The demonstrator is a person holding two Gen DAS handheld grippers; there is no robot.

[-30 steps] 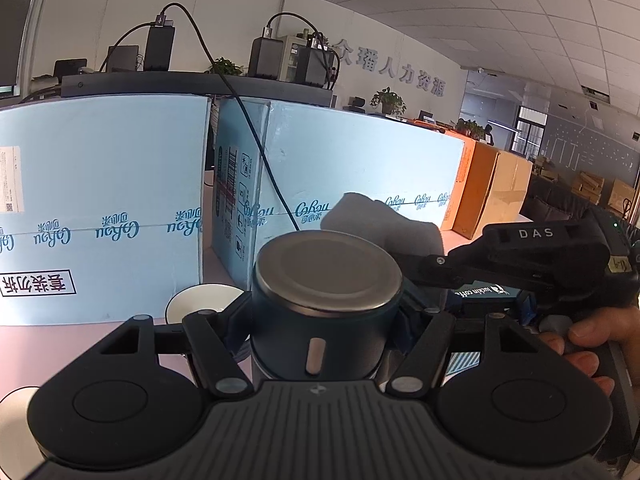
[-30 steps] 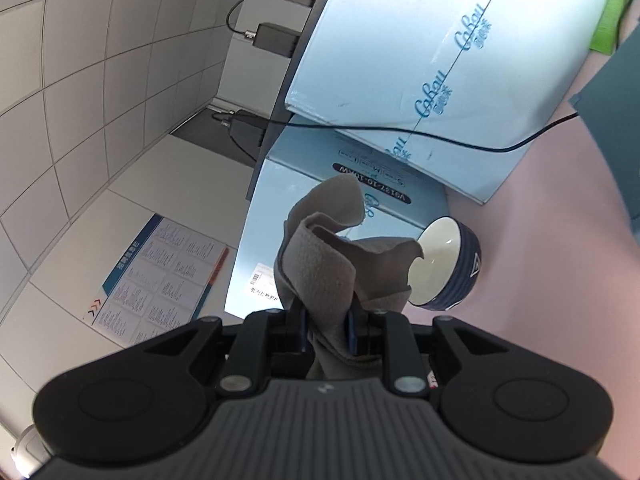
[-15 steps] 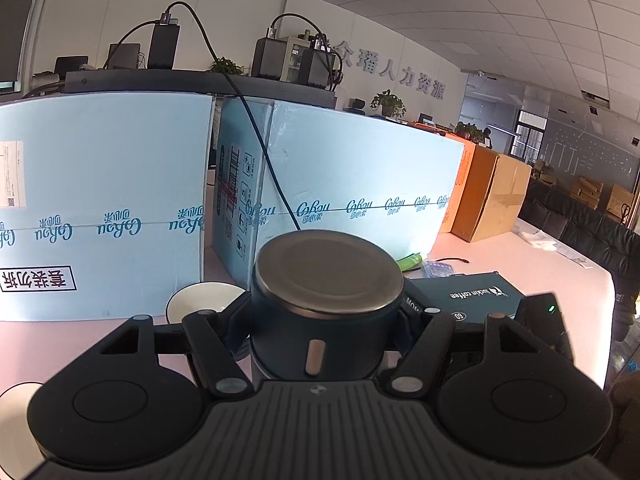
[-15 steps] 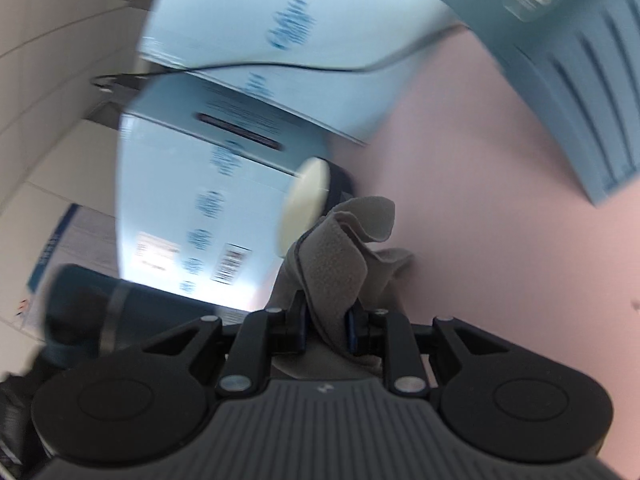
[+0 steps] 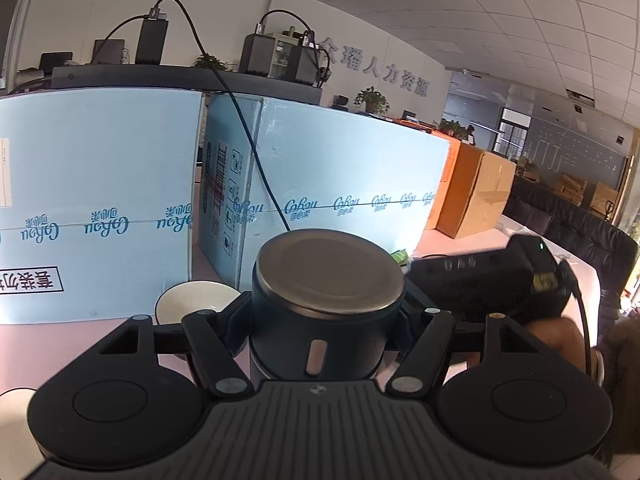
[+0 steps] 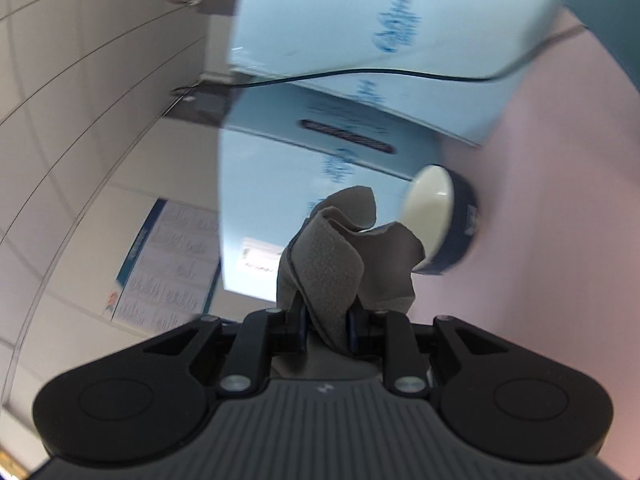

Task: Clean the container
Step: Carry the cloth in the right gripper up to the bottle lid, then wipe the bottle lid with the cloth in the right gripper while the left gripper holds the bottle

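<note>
In the left wrist view a dark blue round container (image 5: 320, 340) with a brushed metal top is clamped between the fingers of my left gripper (image 5: 324, 320), held above the pink table (image 5: 60, 340). To its right the other hand-held gripper body (image 5: 492, 280) shows, blurred, with a hand (image 5: 556, 340) under it. In the right wrist view my right gripper (image 6: 326, 324) is shut on a folded grey cloth (image 6: 332, 256) that sticks up past the fingers. The view is rolled sideways and blurred. The container is not in the right wrist view.
Light blue cartons (image 5: 320, 176) form a wall behind the table, with a black cable (image 5: 248, 128) hanging over them. A dark blue bowl with a white inside (image 5: 192, 304) (image 6: 440, 220) sits by the cartons. Orange-brown boxes (image 5: 472, 196) stand at the far right.
The right gripper with the cloth swung away from the container's top, down toward the table, then rolled back up. Its body reappears at the container's right. The left gripper held still.
</note>
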